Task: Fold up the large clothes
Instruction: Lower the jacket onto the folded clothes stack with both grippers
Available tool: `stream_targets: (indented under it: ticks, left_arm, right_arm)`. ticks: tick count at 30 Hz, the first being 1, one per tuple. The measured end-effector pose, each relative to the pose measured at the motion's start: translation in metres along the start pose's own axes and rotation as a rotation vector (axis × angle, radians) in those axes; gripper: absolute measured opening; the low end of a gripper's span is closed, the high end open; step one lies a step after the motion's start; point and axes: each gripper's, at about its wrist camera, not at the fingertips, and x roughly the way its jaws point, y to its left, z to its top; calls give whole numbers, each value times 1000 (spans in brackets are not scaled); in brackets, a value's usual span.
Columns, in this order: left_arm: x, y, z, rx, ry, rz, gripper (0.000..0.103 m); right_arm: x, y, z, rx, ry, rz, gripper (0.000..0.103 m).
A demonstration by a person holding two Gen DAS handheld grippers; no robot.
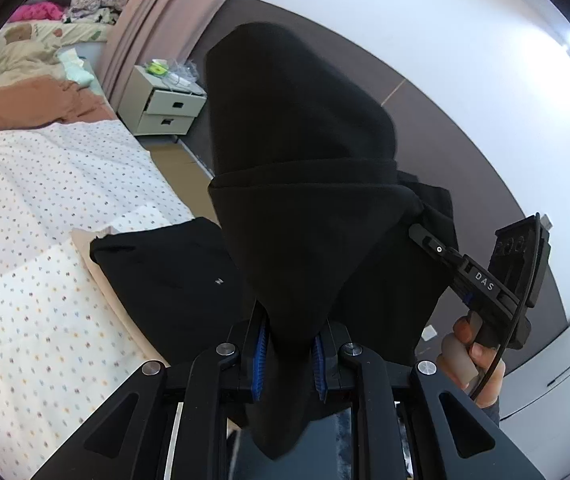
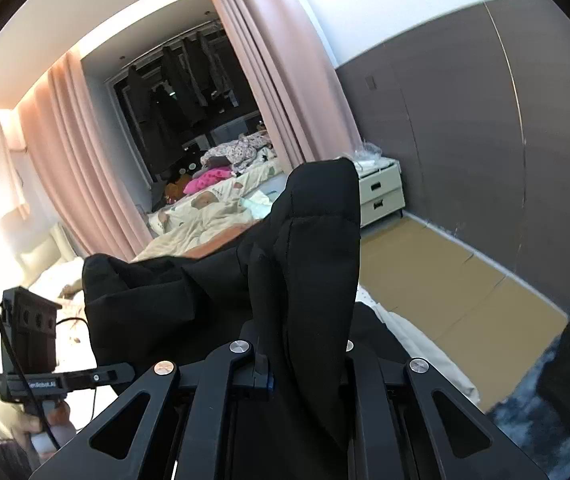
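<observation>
Left wrist view: the left gripper (image 1: 291,354) is clenching a fold of a black garment (image 1: 305,184) between its blue-padded fingers (image 1: 260,354). The cloth is rising from the fingers in a tall draped peak and is also hanging below them in a pointed tail. To the right, the right gripper (image 1: 425,236) is gripping another edge of the same garment, its handle being held by a hand (image 1: 471,360). Lower left, a second black garment (image 1: 165,276) is lying flat on the bed (image 1: 45,208), which is carrying a dotted white cover. A white two-drawer nightstand (image 1: 165,108) is standing beside the bed, near a pink curtain (image 1: 145,20).

Right wrist view: the right gripper (image 2: 305,364) is closing on a thick upright fold of the black garment (image 2: 317,248), which is covering the right-hand finger completely; only the left-hand finger (image 2: 261,360) is showing, pressed against the cloth. The garment is stretching leftward to the left gripper (image 2: 125,372), whose fingertips are disappearing into the fabric. A hand (image 2: 45,424) is holding that gripper's handle. Behind, the bed (image 2: 205,216) and the nightstand (image 2: 381,192) are lying beyond the raised cloth.
</observation>
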Motion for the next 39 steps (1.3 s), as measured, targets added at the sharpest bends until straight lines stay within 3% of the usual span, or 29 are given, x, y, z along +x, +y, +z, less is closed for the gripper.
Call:
stream_targets:
  ticks: [10, 21, 24, 26, 28, 30, 35, 36, 37, 38, 39]
  left_arm:
    - [51, 64, 35, -90, 70, 78, 20]
    - [111, 152, 43, -205, 169, 160, 20]
    - [123, 170, 43, -225, 196, 160, 20]
    - [132, 179, 42, -239, 223, 156, 23]
    - [138, 185, 42, -249, 241, 163, 29]
    - [141, 187, 42, -240, 255, 165, 33]
    - [132, 187, 50, -225, 265, 150, 44]
    - [129, 185, 51, -219, 251, 153, 45]
    - [123, 185, 52, -214, 235, 156, 54]
    - [118, 184, 53, -210, 219, 163, 67]
    - [113, 185, 54, -206, 199, 172, 74]
  right_arm:
    - [89, -33, 10, 17, 121, -42, 11]
    - [216, -58, -13, 9, 322, -82, 10]
    - [248, -70, -22, 32, 386, -130, 10]
    - [268, -83, -32, 53, 453, -218, 11]
    - [280, -92, -41, 62, 508, -319, 25]
    - [281, -100, -45, 60, 524, -381, 57]
    - [230, -107, -29, 97, 414, -437, 60]
    - [213, -107, -23, 95, 377, -451, 66]
    - [192, -110, -18, 94, 337, -462, 77]
    - [178, -112, -15, 96, 312, -473, 82]
    - [161, -114, -14, 106, 291, -489, 85]
